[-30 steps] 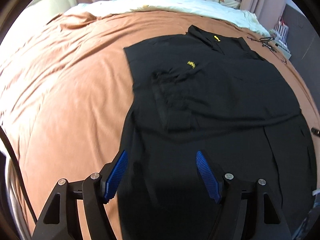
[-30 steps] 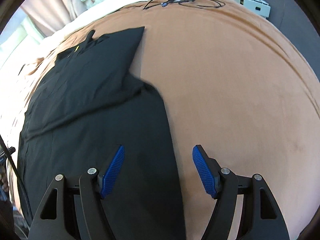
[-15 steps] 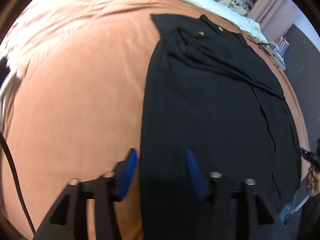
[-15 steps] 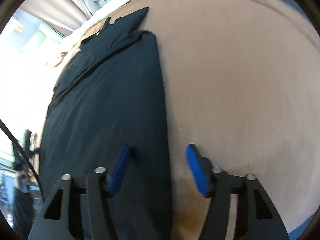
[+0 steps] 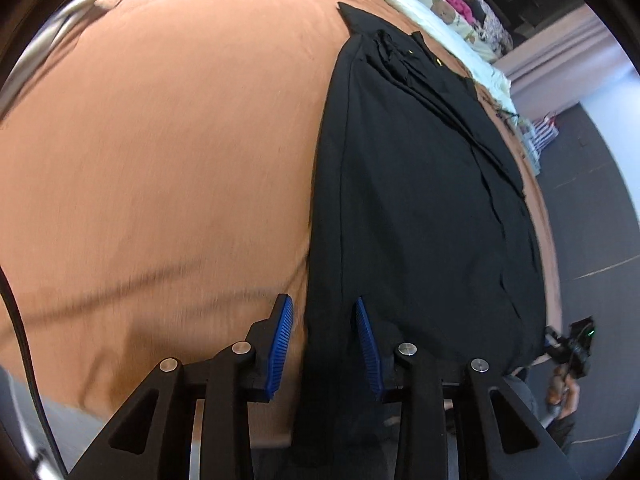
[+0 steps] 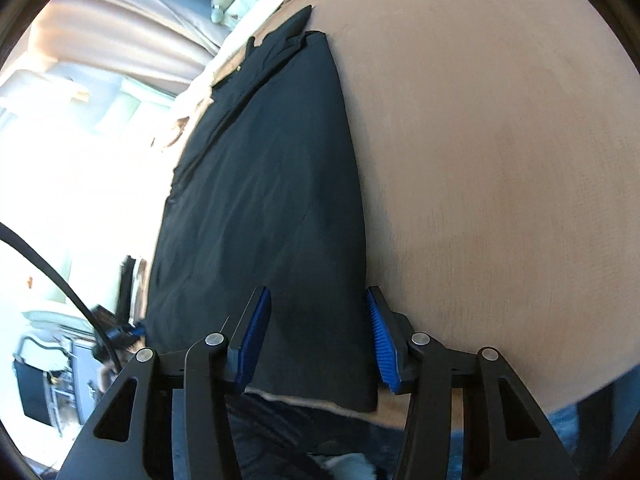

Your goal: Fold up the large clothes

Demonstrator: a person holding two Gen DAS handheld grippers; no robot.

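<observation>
- Black garment [image 5: 420,200]: lies lengthwise on the brown bedspread [image 5: 160,160], side edges folded inward, hem at the near bed edge.
- Left gripper [image 5: 324,336]: jaws partly apart, just been closing, astride the garment's left edge near the hem; pads not visibly pressing cloth.
- Right gripper [image 6: 318,338]: likewise closing, straddling the right hem corner.
- Bare bedspread flanks both long edges.

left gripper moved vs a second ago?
Yes. The left gripper has shifted toward the near left corner of the black garment, now straddling its left edge on the brown bedspread; its jaws have been closing, not yet pinching fabric.
</observation>
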